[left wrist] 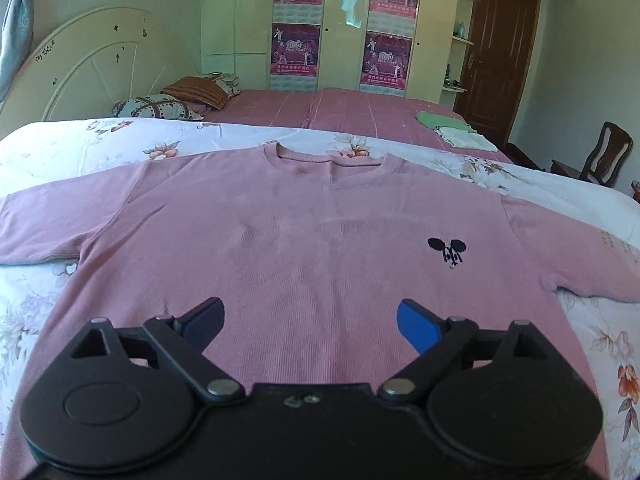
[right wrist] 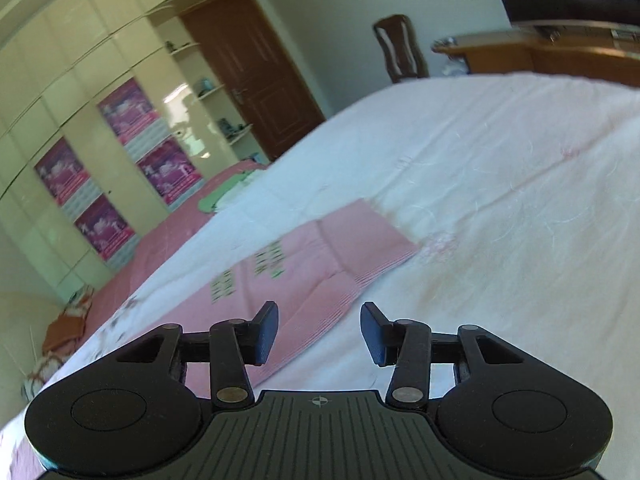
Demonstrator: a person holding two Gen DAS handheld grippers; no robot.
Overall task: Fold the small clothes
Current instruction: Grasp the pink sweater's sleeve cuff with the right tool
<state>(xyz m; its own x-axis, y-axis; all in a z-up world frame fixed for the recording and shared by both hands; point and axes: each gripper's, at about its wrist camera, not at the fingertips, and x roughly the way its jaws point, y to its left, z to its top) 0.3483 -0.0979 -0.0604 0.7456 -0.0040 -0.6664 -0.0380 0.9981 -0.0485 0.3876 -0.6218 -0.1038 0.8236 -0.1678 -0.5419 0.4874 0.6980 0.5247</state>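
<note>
A pink short-sleeved T-shirt (left wrist: 304, 232) lies spread flat, front up, on a white floral quilt (left wrist: 80, 148), collar at the far side and a small black logo (left wrist: 446, 250) on the chest. My left gripper (left wrist: 310, 308) hovers over the shirt's lower middle, open, with nothing between its blue pads. In the tilted, blurred right wrist view, one printed pink sleeve (right wrist: 320, 252) stretches out on the quilt (right wrist: 500, 200). My right gripper (right wrist: 319, 314) stands just short of that sleeve's hem, jaws partly apart and clear of the cloth.
Folded green and white clothes (left wrist: 452, 130) rest on the pink sheet (left wrist: 340, 112) beyond the quilt. Pillows (left wrist: 172, 104) lie by the headboard (left wrist: 92, 68). A wardrobe with posters (left wrist: 340, 28), a brown door (left wrist: 500, 60), a wooden chair (left wrist: 600, 160) and a desk (right wrist: 540, 52) line the room.
</note>
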